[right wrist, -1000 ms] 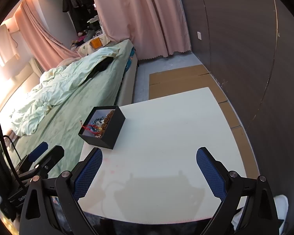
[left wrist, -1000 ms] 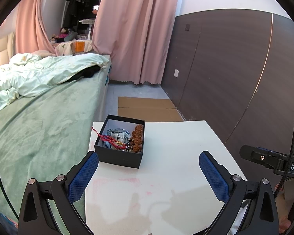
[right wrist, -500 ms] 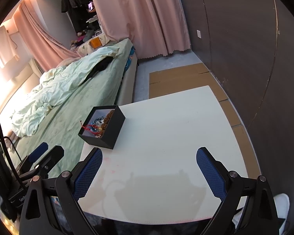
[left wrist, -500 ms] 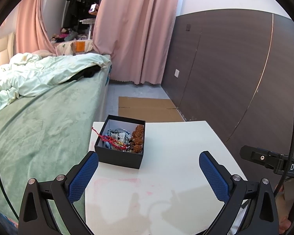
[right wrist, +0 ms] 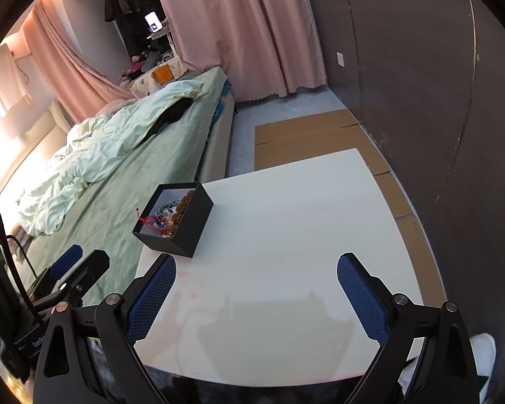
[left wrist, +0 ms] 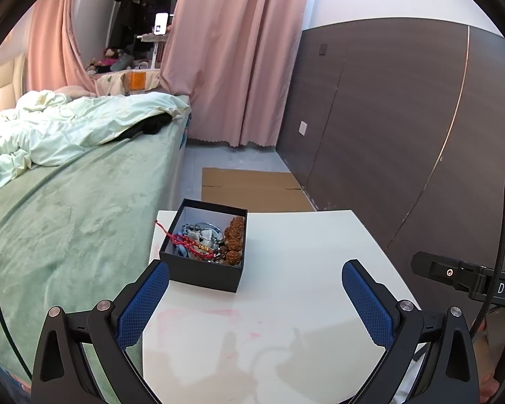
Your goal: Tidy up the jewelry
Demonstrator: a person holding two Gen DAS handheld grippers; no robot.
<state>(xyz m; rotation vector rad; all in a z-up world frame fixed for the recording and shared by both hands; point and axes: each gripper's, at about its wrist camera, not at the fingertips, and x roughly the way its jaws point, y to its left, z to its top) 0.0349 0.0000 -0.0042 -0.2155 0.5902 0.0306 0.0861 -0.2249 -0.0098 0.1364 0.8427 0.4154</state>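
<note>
A small black open box (left wrist: 203,269) stands near the left edge of a white table (left wrist: 286,303). It holds a red cord bracelet (left wrist: 188,243) hanging over its left rim, brown bead strands (left wrist: 235,235) and bluish beads (left wrist: 193,229). The box also shows in the right wrist view (right wrist: 188,229). My left gripper (left wrist: 255,289) is open and empty, just short of the box. My right gripper (right wrist: 256,284) is open and empty over the table's near part, right of the box.
A bed with a green cover (left wrist: 67,219) lies along the table's left side. Flat cardboard (left wrist: 252,188) lies on the floor beyond the table. A dark panelled wall (left wrist: 404,134) runs on the right. The left gripper's body (right wrist: 74,279) shows at the right wrist view's lower left.
</note>
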